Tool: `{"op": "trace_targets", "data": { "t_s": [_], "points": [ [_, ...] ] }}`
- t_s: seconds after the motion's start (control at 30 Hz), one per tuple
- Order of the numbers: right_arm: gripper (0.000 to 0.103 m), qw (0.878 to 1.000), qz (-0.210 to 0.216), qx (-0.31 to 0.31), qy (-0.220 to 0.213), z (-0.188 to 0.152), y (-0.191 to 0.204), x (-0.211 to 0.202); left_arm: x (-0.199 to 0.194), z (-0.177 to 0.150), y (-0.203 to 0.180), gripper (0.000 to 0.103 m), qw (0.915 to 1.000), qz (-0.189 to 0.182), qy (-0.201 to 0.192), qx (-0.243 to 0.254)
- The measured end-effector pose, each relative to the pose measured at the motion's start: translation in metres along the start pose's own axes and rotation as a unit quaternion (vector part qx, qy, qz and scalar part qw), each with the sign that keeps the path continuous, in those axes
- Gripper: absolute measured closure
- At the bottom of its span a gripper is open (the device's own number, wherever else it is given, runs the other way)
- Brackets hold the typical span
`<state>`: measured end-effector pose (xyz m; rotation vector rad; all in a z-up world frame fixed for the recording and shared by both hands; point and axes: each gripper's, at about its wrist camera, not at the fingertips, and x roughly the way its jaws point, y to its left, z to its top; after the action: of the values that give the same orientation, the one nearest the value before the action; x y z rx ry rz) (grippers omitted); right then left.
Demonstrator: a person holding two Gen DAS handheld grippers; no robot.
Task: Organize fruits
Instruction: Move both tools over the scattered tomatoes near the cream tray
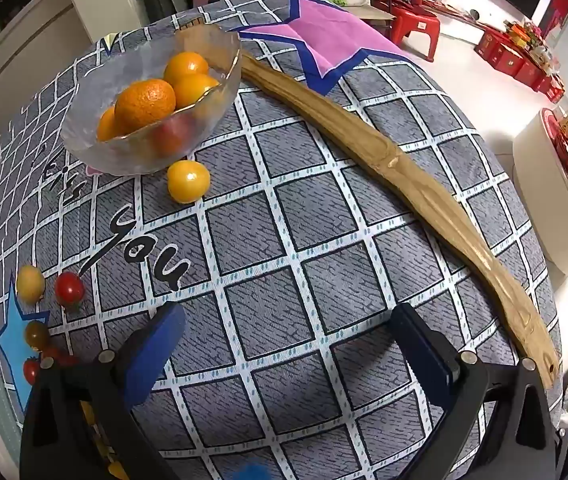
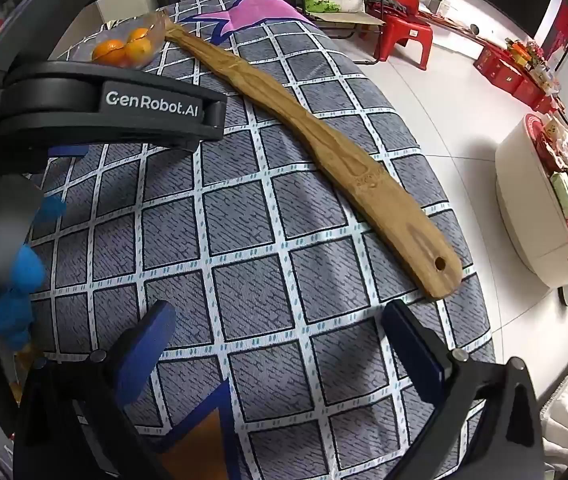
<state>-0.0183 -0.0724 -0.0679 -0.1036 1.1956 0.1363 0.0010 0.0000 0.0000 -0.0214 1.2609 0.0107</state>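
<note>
- While both of my tongs hang over the surface (image 1: 284,240), I record the left tongs (image 1: 284,344) spread wide with nothing between their blue pads (image 1: 160,344).
- Right tongs (image 2: 280,344) likewise stand wide apart and carry nothing; only the checked cloth (image 2: 244,240) lies below them.
- Glass bowl (image 1: 144,104) sits at the far left of the surface and contains several oranges (image 1: 146,102); something reddish shows low through its wall, and I cannot identify it.
- One small yellow-orange fruit (image 1: 188,181) lies on the cloth just beside the bowl's near side, outside it.
- Near the left edge lie a yellow tomato (image 1: 30,283) and a red tomato (image 1: 69,288), close together; a dark brownish one (image 1: 37,334) and another red one (image 1: 31,371) lie nearer my left tongs, partly hidden by them.
- A long wooden piece (image 1: 404,176) runs diagonally across the surface, its far end right beside the bowl, its near end with a hole (image 2: 440,264) just beyond my right tongs.
- Seen from the right wrist, the left tool's black body (image 2: 116,104) crosses the upper left, in front of the bowl.
- Red stools (image 2: 404,32) stand on the floor beyond.
</note>
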Motion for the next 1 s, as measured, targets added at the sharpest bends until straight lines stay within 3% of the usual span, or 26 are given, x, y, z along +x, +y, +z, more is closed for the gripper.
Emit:
{"op": "trace_targets", "data": {
  "t_s": [0.17, 0.3, 0.37, 0.43, 0.57, 0.7, 0.83, 1.0],
  "points": [
    [0.0, 1.0, -0.002, -0.003, 0.007, 0.002, 0.002, 0.001, -0.004, 0.004, 0.001, 0.0, 0.9997, 0.002, 0.018, 0.013],
    [0.0, 1.0, -0.001, -0.003, 0.015, 0.003, 0.001, 0.006, -0.036, -0.003, 0.028, 0.0, 0.9989, -0.032, -0.032, -0.014],
    [0.0, 1.0, 0.002, -0.007, 0.023, 0.004, 0.004, 0.011, -0.058, -0.028, 0.052, 0.0, 0.9956, -0.054, -0.069, -0.032],
    [0.0, 0.999, 0.004, -0.008, 0.042, 0.012, 0.004, 0.014, -0.072, -0.04, 0.061, 0.0, 0.9951, -0.048, -0.076, -0.041],
    [0.001, 0.998, -0.01, -0.031, 0.048, 0.015, 0.021, 0.005, -0.084, -0.069, 0.088, 0.0, 0.999, -0.017, -0.035, -0.024],
    [0.001, 0.998, 0.014, -0.053, 0.042, 0.0, 0.05, -0.017, -0.09, -0.115, 0.118, 0.0, 0.9994, 0.007, 0.014, -0.031],
    [0.001, 0.996, 0.044, -0.039, 0.06, -0.025, 0.068, -0.032, -0.088, -0.166, 0.144, 0.0, 0.9973, 0.005, 0.055, -0.047],
    [0.001, 0.991, 0.065, -0.036, 0.108, -0.046, 0.095, -0.039, -0.081, -0.217, 0.156, 0.0, 0.9949, -0.008, 0.095, -0.033]
  ]
}}
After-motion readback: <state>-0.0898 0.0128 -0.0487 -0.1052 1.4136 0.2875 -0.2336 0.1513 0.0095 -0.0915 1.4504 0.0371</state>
